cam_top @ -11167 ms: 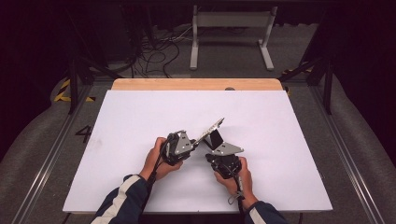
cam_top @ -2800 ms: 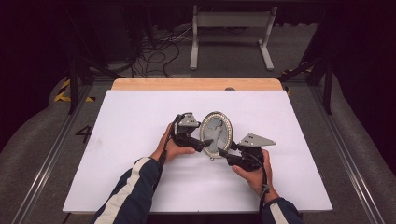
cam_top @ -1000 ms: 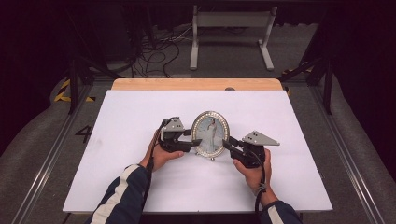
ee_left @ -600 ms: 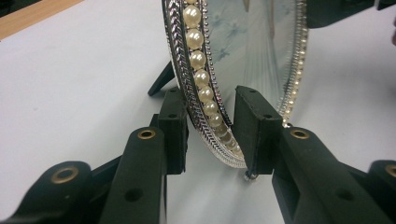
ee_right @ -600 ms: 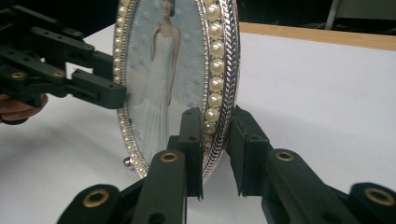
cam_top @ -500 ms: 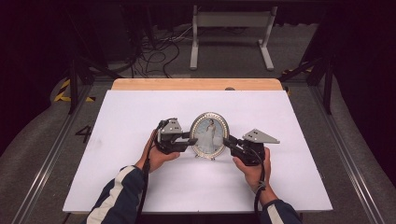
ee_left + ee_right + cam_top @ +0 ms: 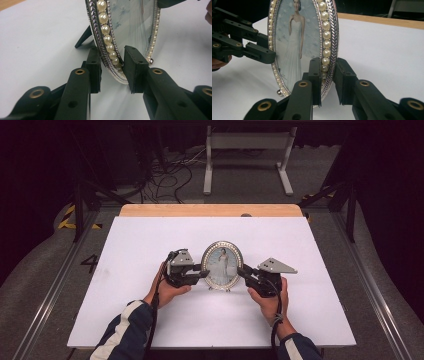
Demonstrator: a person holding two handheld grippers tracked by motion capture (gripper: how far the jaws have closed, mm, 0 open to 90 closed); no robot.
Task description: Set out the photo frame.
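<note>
The oval photo frame (image 7: 120,37) runs off the top edge above the left claw (image 7: 112,71), and its picture there is a blur. Above the right claw (image 7: 327,82), the frame's top and the pictured head are cut off.

The desk (image 7: 150,250) is overlooked from above; the oval photo frame (image 7: 222,265) is viewed closely from opposite edges by both gripper cameras.

Navy sleeves (image 7: 131,326) with white stripes; black jaws with brass rivets (image 7: 302,84).
</note>
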